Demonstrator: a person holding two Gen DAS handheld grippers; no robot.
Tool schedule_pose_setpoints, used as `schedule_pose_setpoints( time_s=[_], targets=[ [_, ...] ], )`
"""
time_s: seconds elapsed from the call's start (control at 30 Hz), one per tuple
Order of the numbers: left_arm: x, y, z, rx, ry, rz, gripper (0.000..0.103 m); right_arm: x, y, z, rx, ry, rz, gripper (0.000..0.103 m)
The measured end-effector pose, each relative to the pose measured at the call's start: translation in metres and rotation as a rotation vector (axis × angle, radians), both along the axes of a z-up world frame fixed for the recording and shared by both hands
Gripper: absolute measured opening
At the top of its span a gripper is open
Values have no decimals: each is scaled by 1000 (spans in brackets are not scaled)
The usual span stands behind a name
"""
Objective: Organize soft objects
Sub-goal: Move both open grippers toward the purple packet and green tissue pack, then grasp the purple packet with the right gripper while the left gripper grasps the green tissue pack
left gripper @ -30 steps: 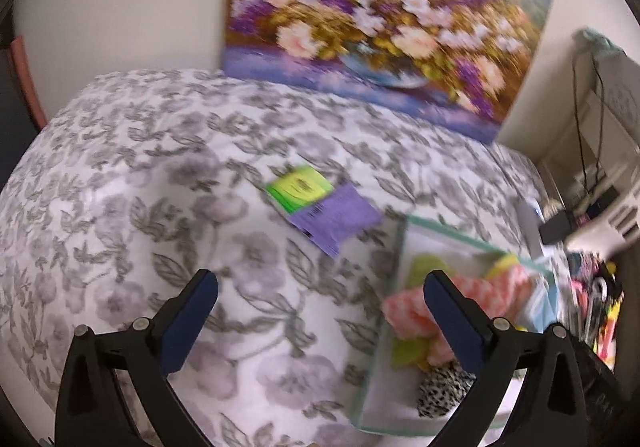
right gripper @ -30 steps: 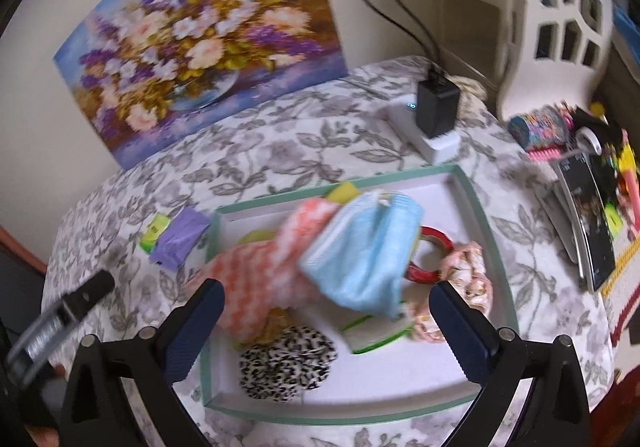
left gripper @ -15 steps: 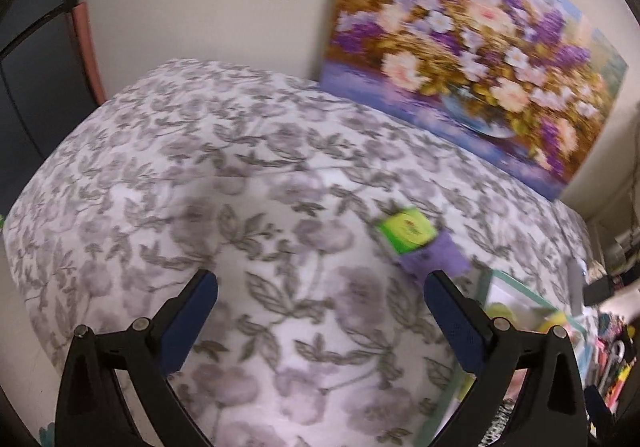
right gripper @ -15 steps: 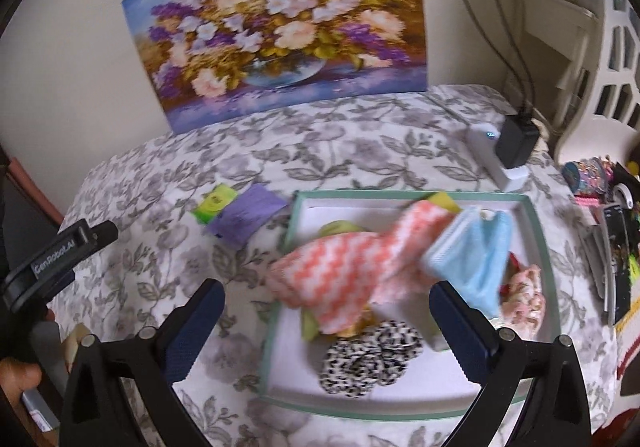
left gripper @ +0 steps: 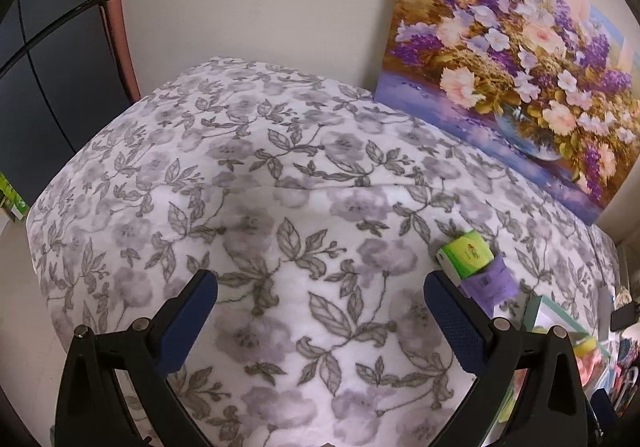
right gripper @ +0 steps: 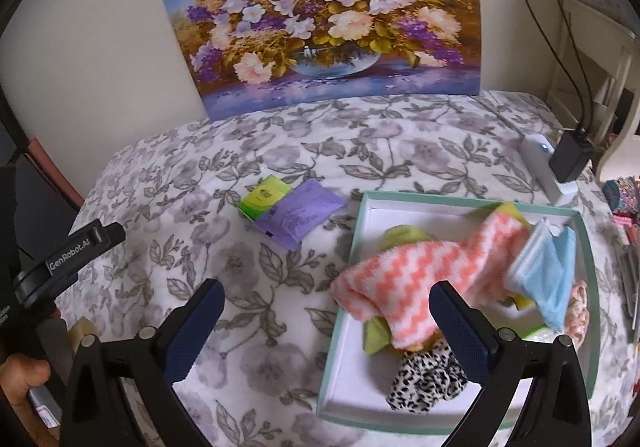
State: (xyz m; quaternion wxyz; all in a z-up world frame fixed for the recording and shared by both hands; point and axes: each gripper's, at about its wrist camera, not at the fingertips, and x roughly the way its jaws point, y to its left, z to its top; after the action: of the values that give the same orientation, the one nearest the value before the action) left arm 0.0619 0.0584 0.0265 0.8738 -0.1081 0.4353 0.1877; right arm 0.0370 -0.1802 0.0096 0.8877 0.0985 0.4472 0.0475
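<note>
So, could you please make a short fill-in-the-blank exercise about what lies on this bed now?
1. The coral-and-white zigzag cloth lies in the white tray with ____ rim.
2. The purple flat packet overlaps the ____ packet.
3. Both the left tongs and the right tongs are ____.
4. The leopard-print scrunchie lies at the tray's ____ edge.

Missing words: green; green; open; near

One tray on the right holds two cloths, coral-striped and blue, plus one spotted scrunchie; two packets, green and purple, lie left.
</note>
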Motion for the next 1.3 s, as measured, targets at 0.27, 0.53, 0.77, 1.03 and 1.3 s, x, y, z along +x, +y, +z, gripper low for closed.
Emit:
schedule_pose_setpoints(
  time_s=[0.27, 0.53, 0.77, 1.03, 1.3],
  targets=[
    [13, 4, -1, -2, -26, 3, 103, 27, 7, -2, 7, -4, 24, 103],
    [38, 2, -22, -18, 62, 14, 103, 60, 14, -5, 44, 7, 38, 103],
    [76, -12, -29, 0, 101, 36, 103, 94, 13, -22, 84, 61, 17, 100],
    [111, -6, -58, -42, 107, 70, 103, 129, 21, -46, 112, 103, 17, 89],
    [130, 2, -82, -81, 140, 11, 103, 154, 37, -80, 80, 166, 8, 88]
  ],
)
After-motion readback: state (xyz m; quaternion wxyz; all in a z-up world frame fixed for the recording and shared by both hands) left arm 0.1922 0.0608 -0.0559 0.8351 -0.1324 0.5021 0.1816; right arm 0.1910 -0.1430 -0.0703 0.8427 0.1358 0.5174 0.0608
